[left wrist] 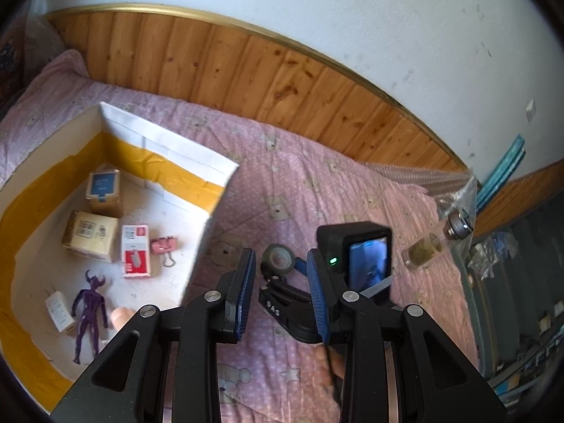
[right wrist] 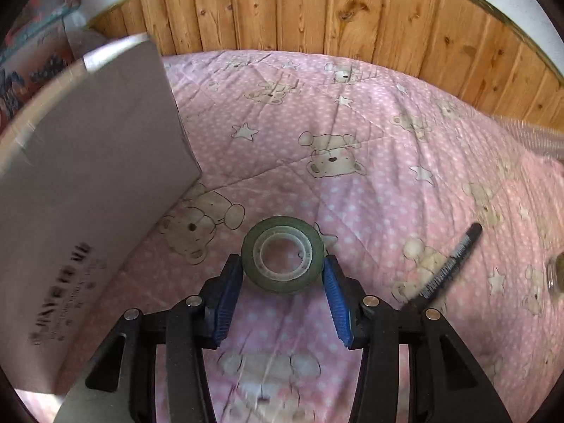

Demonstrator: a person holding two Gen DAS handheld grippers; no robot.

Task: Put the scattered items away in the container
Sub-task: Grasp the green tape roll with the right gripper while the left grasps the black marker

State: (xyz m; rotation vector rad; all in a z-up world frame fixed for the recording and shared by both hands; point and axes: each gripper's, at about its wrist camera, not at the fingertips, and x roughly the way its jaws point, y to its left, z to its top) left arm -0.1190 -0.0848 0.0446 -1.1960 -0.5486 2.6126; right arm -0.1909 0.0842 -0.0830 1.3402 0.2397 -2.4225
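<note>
A roll of clear tape (right wrist: 282, 224) lies flat on the pink bear-print quilt (right wrist: 352, 112). My right gripper (right wrist: 281, 261) points down at it, and its blue pads (right wrist: 335, 289) touch the roll on both sides. The left wrist view shows the same roll (left wrist: 273, 252) beyond my left gripper (left wrist: 281, 254), which hangs open above the quilt with nothing between its fingers. The cardboard box (left wrist: 169, 151) stands to the left, its wall (right wrist: 88, 158) close beside the roll. Inside lie several small cartons, a red-and-white box (left wrist: 135, 255), a pink binder clip (left wrist: 163, 246) and a purple figure (left wrist: 90, 303).
A black pen (right wrist: 447, 268) lies on the quilt right of the tape. A small glass jar (left wrist: 423, 250) lies farther right, near bubble wrap (left wrist: 433, 179). A wood-panelled wall (right wrist: 317, 10) runs behind the bed. A hand (left wrist: 329, 363) shows under the right gripper's body.
</note>
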